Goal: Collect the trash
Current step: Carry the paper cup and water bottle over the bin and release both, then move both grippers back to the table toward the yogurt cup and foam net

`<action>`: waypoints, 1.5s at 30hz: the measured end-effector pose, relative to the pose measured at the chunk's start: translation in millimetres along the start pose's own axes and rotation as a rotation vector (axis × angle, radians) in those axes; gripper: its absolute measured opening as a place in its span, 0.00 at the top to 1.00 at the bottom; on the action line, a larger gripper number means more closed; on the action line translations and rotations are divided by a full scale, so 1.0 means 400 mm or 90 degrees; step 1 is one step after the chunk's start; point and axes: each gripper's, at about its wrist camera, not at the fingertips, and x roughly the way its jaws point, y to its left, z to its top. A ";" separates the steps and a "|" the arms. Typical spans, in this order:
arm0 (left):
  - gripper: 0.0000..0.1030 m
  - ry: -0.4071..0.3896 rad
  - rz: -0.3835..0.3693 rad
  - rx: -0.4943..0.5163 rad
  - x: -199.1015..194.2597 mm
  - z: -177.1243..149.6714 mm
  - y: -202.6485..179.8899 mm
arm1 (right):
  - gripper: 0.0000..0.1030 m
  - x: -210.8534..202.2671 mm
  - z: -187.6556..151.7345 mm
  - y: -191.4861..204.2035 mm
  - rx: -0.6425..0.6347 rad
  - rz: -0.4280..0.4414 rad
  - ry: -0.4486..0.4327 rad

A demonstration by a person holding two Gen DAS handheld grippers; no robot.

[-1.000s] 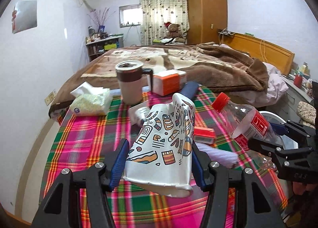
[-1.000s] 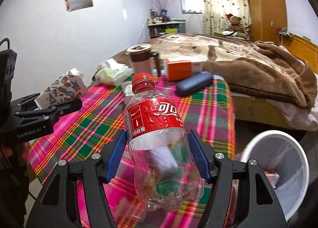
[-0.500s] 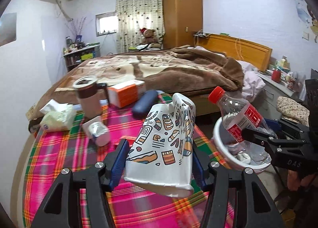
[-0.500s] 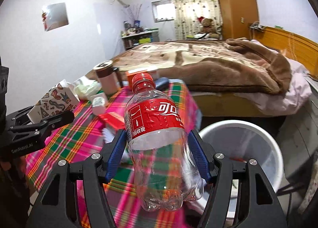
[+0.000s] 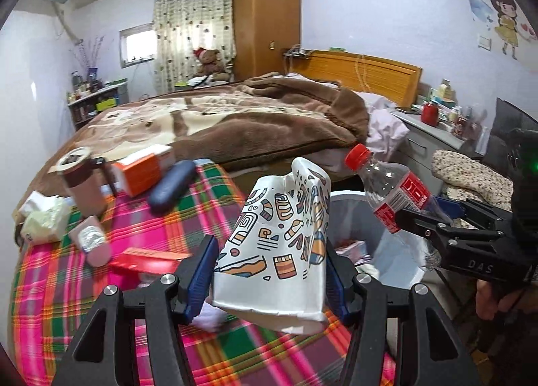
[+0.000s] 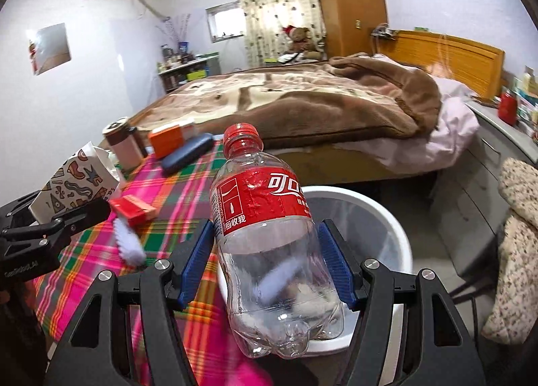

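My left gripper [image 5: 269, 275] is shut on a crumpled patterned paper cup [image 5: 279, 244], held above the plaid table's right edge; the cup also shows in the right wrist view [image 6: 75, 184]. My right gripper [image 6: 265, 271] is shut on an empty clear plastic bottle [image 6: 269, 241] with a red cap and red label, held over a white trash bin [image 6: 380, 228]. In the left wrist view the bottle [image 5: 396, 197] hangs tilted above the bin [image 5: 393, 251], right of the cup. The bin holds some trash.
The plaid tablecloth [image 5: 84, 302] carries a brown mug [image 5: 82, 184], an orange box [image 5: 144, 167], a dark blue case [image 5: 171, 184], a tissue pack [image 5: 43, 221], a foil-topped cup [image 5: 90, 241], a red box [image 5: 148, 260] and a white comb [image 6: 127, 241]. A bed [image 5: 235, 117] lies behind.
Both grippers have swung right with their loads, from over the table toward the white bin. The bottle is now above the bin, and the cup is near the table's edge.
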 end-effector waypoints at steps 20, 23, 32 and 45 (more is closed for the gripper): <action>0.43 0.082 -0.052 0.044 0.200 -0.003 -0.183 | 0.36 0.067 -0.061 -0.152 0.050 -0.063 0.074; 0.43 0.093 -0.059 0.046 0.228 -0.004 -0.198 | 0.36 0.079 -0.065 -0.166 0.050 -0.063 0.085; 0.37 0.113 -0.066 0.034 0.284 -0.004 -0.202 | 0.35 0.103 -0.066 -0.180 0.039 -0.070 0.102; 0.33 0.106 -0.059 0.013 0.261 -0.010 -0.169 | 0.35 0.084 -0.061 -0.172 0.045 -0.073 0.088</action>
